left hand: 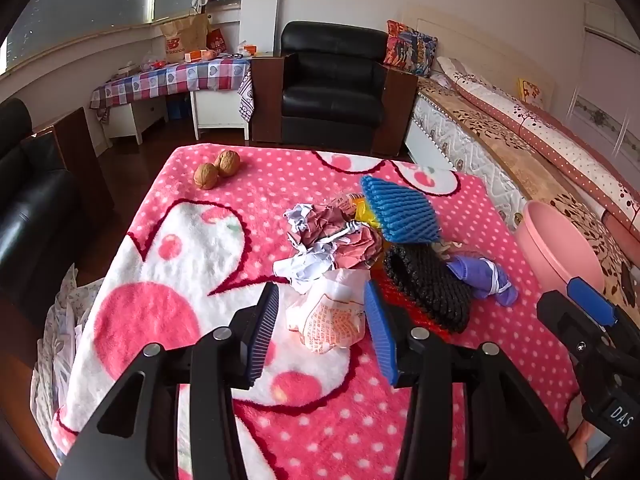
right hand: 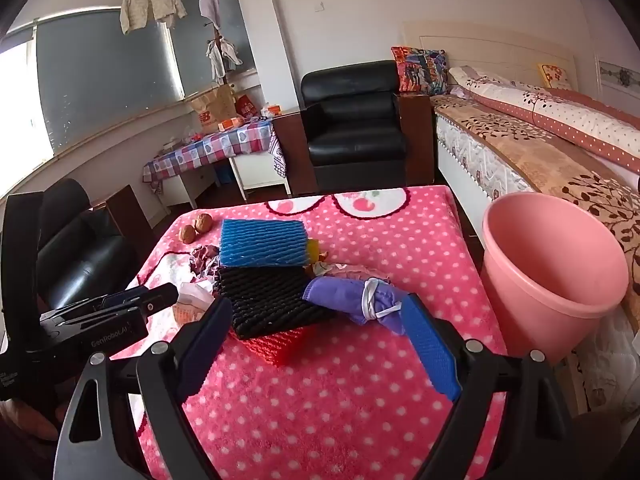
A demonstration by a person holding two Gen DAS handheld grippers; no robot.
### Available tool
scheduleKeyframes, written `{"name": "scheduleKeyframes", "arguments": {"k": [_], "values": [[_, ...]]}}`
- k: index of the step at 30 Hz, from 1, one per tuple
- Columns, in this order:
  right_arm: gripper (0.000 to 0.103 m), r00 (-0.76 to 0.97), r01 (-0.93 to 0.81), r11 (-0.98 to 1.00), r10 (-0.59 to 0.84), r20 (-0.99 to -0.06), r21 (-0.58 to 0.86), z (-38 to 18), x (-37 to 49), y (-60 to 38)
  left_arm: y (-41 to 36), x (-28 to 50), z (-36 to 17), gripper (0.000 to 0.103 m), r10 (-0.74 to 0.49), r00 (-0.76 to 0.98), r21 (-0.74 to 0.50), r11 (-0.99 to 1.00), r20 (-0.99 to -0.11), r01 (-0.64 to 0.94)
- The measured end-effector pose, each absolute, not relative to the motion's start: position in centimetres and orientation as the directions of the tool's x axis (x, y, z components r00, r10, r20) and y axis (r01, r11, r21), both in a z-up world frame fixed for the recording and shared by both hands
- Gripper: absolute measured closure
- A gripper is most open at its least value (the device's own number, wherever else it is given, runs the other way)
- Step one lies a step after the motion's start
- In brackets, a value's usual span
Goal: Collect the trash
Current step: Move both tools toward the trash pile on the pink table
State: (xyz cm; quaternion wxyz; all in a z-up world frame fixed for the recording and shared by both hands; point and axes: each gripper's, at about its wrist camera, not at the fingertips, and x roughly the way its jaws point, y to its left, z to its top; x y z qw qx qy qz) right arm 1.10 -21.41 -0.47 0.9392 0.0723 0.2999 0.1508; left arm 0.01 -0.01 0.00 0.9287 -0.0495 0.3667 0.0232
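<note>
L gripper (left hand: 322,326) jaws part-open, straddling the white wrapper (left hand: 330,320) at centre frame, not clamped yet. R gripper (right hand: 316,344) jaws wide, holding nothing, w/ purple glove (right hand: 352,300) just ahead. Risk: wrapper is thin, may slip out or drag crumpled paper (left hand: 320,240) along. Pink bin (right hand: 556,272) sits at right edge.

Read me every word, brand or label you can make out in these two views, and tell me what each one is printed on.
"DAS": white letters on the right gripper body, left wrist view.
"GenRobot.AI": on the left gripper body, right wrist view.
"new balance": red logo on the brown paper bag; lettering barely legible.
Orange print on the white wrapper: too small to read.
Red bag beside it: blurred.
</note>
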Motion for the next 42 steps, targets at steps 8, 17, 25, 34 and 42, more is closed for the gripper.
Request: {"name": "scheduleKeyframes", "arguments": {"k": [8, 17, 25, 34, 42], "values": [[0.018, 0.782, -0.231, 0.946, 0.321, -0.535, 0.229, -0.3, 0.9, -21.9, -0.4, 0.0, -0.4, 0.058, 0.009, 0.72, -0.076, 0.993, -0.694, -0.086], [0.02, 0.783, -0.193, 0.956, 0.286, -0.553, 0.221, -0.7, 1.0, -21.8, 0.0, -0.3, -0.3, 0.058, -0.005, 0.721, -0.093, 0.992, -0.693, -0.083], [0.021, 0.792, -0.165, 0.962, 0.26, -0.553, 0.216, -0.6, 0.9, -22.4, -1.0, -0.8, -0.6, 0.058, -0.04, 0.714, -0.097, 0.994, -0.699, -0.04], [0.023, 0.788, -0.159, 0.962, 0.259, -0.559, 0.223, -0.8, 0.8, -22.6, -1.0, -1.0, -0.6, 0.058, -0.061, 0.71, -0.117, 0.993, -0.701, -0.03], [0.024, 0.788, -0.15, 0.961, 0.258, -0.56, 0.232, -0.9, 0.9, -22.9, -0.8, -1.2, -0.8, 0.058, -0.101, 0.7, -0.16, 0.987, -0.707, -0.02]]}}
